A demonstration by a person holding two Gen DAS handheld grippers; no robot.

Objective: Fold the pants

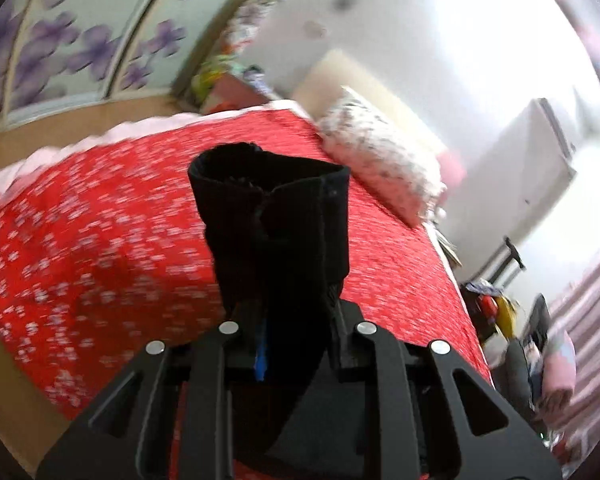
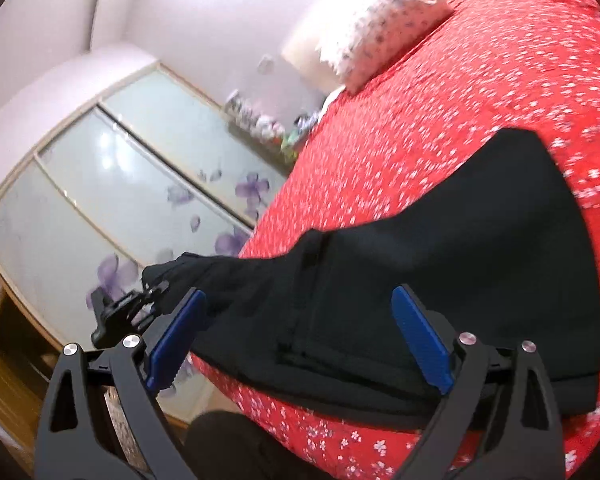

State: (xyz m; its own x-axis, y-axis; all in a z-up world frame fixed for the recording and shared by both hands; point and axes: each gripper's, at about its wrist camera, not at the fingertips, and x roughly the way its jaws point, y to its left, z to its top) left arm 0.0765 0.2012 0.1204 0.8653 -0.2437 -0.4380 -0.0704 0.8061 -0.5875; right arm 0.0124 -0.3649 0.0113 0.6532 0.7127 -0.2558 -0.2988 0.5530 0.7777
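Observation:
The black pants (image 2: 440, 264) lie partly folded on the red flowered bedspread (image 2: 440, 120). My left gripper (image 1: 288, 316) is shut on one end of the pants (image 1: 276, 208), a cuff or waistband, and holds it above the bed; it also shows in the right wrist view (image 2: 140, 300), pulling the cloth out past the bed's edge. My right gripper (image 2: 296, 332) is open, its blue pads (image 2: 420, 340) wide apart just above the pants near the bed's near edge. It holds nothing.
A flowered pillow (image 1: 380, 152) lies at the head of the bed. A wardrobe with purple-flower sliding doors (image 2: 120, 200) stands beside the bed. Clutter sits on a bedside shelf (image 1: 236, 76) and on the floor (image 1: 516, 320) at the other side.

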